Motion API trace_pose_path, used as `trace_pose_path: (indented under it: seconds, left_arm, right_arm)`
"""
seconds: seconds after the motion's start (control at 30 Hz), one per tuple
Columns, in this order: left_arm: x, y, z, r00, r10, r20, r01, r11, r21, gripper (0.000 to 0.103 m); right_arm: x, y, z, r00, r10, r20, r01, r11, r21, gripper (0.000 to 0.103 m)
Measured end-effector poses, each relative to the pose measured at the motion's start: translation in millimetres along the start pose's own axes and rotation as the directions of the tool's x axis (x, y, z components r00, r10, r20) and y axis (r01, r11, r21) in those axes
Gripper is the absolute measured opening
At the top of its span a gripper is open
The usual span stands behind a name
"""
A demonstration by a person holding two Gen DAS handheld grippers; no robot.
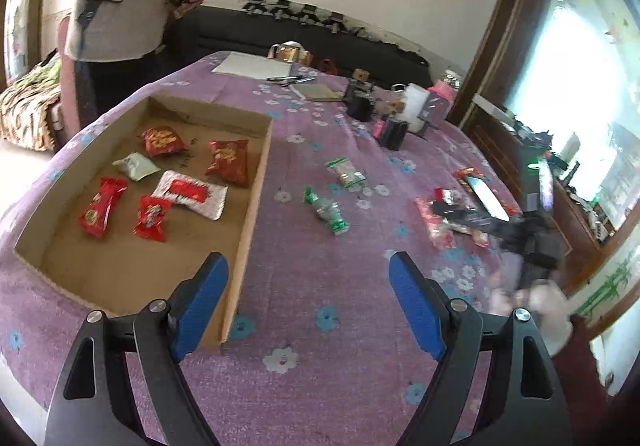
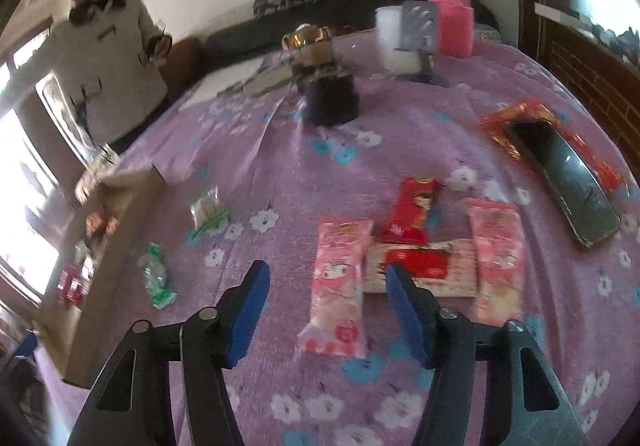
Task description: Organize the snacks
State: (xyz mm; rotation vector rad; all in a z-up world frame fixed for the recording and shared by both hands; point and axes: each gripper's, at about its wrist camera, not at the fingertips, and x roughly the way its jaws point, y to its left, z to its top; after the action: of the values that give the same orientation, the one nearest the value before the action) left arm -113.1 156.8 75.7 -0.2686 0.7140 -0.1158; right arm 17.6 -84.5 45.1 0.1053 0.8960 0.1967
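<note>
A shallow cardboard box (image 1: 256,182) on the purple flowered cloth holds several snack packets, mostly red, one white and red (image 1: 192,192). My left gripper (image 1: 308,266) stands open and empty above the cloth, its left finger over the box's near right wall. Two green packets (image 1: 346,172) (image 1: 326,210) lie loose on the cloth beyond it. My right gripper (image 2: 327,272) is open, tilted down over a pink packet (image 2: 340,286) that lies flat between its fingers, pads apart from it. Beside that packet lie a red packet (image 2: 412,210), a white and red one (image 2: 440,266) and a second pink one (image 2: 500,254).
A phone (image 2: 568,182) lies on a red wrapper (image 2: 520,114) at the right. Black cups (image 2: 332,98), a white tub (image 2: 396,42), a pink container (image 2: 454,26), a notebook and pens crowd the far end. A person in a pale jacket (image 2: 104,66) stands by the table's far left.
</note>
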Motion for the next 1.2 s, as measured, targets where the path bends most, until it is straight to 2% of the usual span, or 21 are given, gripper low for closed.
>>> trace_pose_path:
  seconds: [0.1, 0.13, 0.17, 0.2, 0.27, 0.33, 0.37, 0.43, 0.47, 0.57, 0.73, 0.83, 0.9, 0.93, 1.07, 1.2]
  left_arm:
    - [-0.8, -5.3, 12.1, 1.000, -0.013, 0.007, 0.013, 1.000, 0.021, 0.083]
    - [1.0, -7.6, 17.5, 1.000, -0.017, 0.007, 0.017, 0.999, 0.027, 0.083]
    - [3.6, -9.5, 21.6, 1.000, -0.023, 0.000, 0.023, 0.999, 0.031, 0.083]
    - [10.5, -12.9, 28.2, 0.999, -0.035, -0.021, 0.035, 0.999, 0.035, 0.083]
    - [23.3, -18.0, 35.8, 0.997, -0.051, -0.055, 0.053, 0.998, 0.036, 0.083]
    - [45.5, -25.9, 45.0, 0.993, -0.059, -0.099, 0.064, 0.997, 0.042, 0.080]
    - [52.9, -28.8, 46.9, 0.992, -0.058, -0.113, 0.063, 0.997, 0.046, 0.068]
    - [82.0, -36.5, 52.8, 0.980, -0.068, -0.187, 0.079, 0.996, 0.050, 0.053]
    - [94.7, -38.7, 54.3, 0.974, -0.072, -0.217, 0.083, 0.996, 0.045, 0.050]
    - [123.4, -42.9, 56.1, 0.965, -0.039, -0.260, 0.051, 0.998, 0.039, 0.050]
    - [155.0, -43.2, 55.8, 0.959, 0.048, -0.279, -0.030, 0.997, 0.069, 0.050]
    - [167.4, -41.7, 51.2, 0.953, 0.073, -0.296, -0.049, 0.995, 0.086, 0.049]
    - [171.5, -44.3, 46.8, 0.950, 0.095, -0.297, -0.062, 0.991, 0.118, 0.023]
    - [172.2, -47.3, 45.7, 0.951, 0.101, -0.293, -0.063, 0.988, 0.138, 0.017]
    - [167.6, -50.6, 45.4, 0.957, 0.094, -0.273, -0.055, 0.987, 0.148, 0.015]
    - [144.6, -47.6, 45.7, 0.969, 0.038, -0.243, -0.012, 0.994, 0.108, 0.015]
  right_arm:
    - [14.1, 8.3, -1.4, 1.000, -0.018, -0.021, 0.018, 1.000, -0.019, 0.058]
    - [17.1, 9.3, -2.2, 0.999, -0.022, -0.024, 0.021, 1.000, -0.023, 0.050]
    - [20.8, 9.3, -3.4, 0.999, -0.024, -0.032, 0.023, 0.999, -0.027, 0.038]
    - [23.1, 9.5, -5.4, 0.999, -0.022, -0.043, 0.021, 0.999, -0.026, 0.032]
    - [23.8, 5.0, -8.1, 0.999, -0.005, -0.036, 0.004, 1.000, -0.010, 0.026]
    - [22.3, 0.1, -9.4, 0.999, 0.013, -0.033, -0.012, 1.000, 0.014, 0.026]
    - [21.1, -3.0, -10.1, 0.999, 0.021, -0.030, -0.020, 0.999, 0.028, 0.026]
    - [18.1, -8.9, -10.7, 0.999, 0.040, -0.028, -0.039, 0.998, 0.052, 0.026]
    - [16.9, -11.8, -11.1, 0.998, 0.050, -0.028, -0.049, 0.997, 0.064, 0.026]
    - [15.7, -17.2, -11.9, 0.997, 0.074, -0.029, -0.071, 0.994, 0.088, 0.026]
    - [15.8, -17.4, -11.3, 0.997, 0.075, -0.032, -0.072, 0.994, 0.084, 0.026]
    - [15.6, -17.7, -11.2, 0.996, 0.077, -0.033, -0.074, 0.993, 0.087, 0.026]
    - [14.8, -18.2, -11.6, 0.996, 0.081, -0.033, -0.078, 0.993, 0.091, 0.026]
    - [14.2, -18.5, -11.7, 0.996, 0.082, -0.031, -0.079, 0.993, 0.092, 0.026]
    - [10.9, -16.5, -12.1, 0.997, 0.078, -0.015, -0.076, 0.994, 0.082, 0.025]
    - [4.9, -15.5, -12.3, 0.997, 0.071, 0.019, -0.072, 0.995, 0.076, 0.025]
